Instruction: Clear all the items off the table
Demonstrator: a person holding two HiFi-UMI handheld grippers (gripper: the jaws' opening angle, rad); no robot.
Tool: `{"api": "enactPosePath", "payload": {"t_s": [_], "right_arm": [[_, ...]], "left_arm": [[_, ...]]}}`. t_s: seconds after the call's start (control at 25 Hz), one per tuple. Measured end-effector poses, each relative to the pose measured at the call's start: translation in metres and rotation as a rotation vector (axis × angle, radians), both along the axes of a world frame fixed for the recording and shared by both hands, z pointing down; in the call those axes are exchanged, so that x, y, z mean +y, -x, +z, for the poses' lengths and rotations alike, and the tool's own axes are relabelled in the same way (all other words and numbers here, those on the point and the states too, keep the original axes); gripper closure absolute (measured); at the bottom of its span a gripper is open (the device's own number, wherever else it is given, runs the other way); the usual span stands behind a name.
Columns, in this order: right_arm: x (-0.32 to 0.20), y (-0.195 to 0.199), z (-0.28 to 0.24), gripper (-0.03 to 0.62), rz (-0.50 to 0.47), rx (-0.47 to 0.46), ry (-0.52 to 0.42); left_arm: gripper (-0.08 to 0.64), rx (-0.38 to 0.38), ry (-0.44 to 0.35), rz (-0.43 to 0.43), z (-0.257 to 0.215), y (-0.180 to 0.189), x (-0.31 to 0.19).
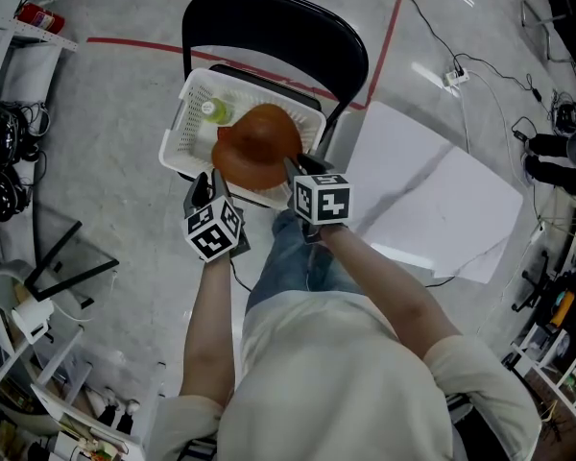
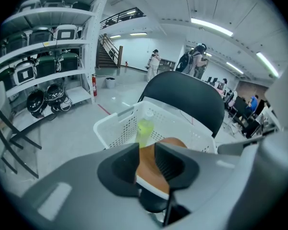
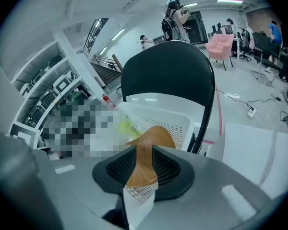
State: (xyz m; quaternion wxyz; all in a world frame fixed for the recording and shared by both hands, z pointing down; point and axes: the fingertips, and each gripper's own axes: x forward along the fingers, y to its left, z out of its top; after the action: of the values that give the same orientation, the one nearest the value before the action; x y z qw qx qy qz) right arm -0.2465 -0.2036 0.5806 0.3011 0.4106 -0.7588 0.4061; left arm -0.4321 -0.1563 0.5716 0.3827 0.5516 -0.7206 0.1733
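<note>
A brown wooden bowl (image 1: 257,147) lies over a white perforated basket (image 1: 187,123) that stands on a black chair (image 1: 269,27). A green bottle (image 1: 215,111) lies in the basket. My left gripper (image 1: 212,178) is at the bowl's near left edge and my right gripper (image 1: 299,167) at its near right edge. In the left gripper view the jaws (image 2: 145,164) stand open with the bowl (image 2: 173,143) rim between them, the bottle (image 2: 145,128) beyond. In the right gripper view the jaws (image 3: 145,164) are also open, loosely around the bowl (image 3: 156,135) rim, above the basket (image 3: 182,123).
White sheets (image 1: 432,200) lie on the floor right of the chair. A red tape line (image 1: 134,44) runs behind it, with cables and a power strip (image 1: 456,75) at the back right. Shelving and a black stand (image 1: 67,267) are at the left. People stand far off in the hall.
</note>
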Motion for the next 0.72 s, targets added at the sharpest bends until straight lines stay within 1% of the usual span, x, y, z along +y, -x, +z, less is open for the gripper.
{"api": "enactPosePath", "payload": {"t_s": [0.2,0.44,0.72], "right_arm": [[0.004,0.001,-0.005,0.499,0.009,0.006,-0.004],[0.004,-0.002,-0.01,0.515,0.028,0.02,-0.015],[0.012,-0.016,-0.021,0.55,0.073,0.032,-0.02]], "left_arm": [[0.469,-0.013,0.01,0.013,-0.004,0.0,0.003],[0.492,-0.002,0.001,0.038,-0.009,-0.004,0.004],[0.533,0.008,-0.016,0.097,-0.023,-0.019,0.002]]}}
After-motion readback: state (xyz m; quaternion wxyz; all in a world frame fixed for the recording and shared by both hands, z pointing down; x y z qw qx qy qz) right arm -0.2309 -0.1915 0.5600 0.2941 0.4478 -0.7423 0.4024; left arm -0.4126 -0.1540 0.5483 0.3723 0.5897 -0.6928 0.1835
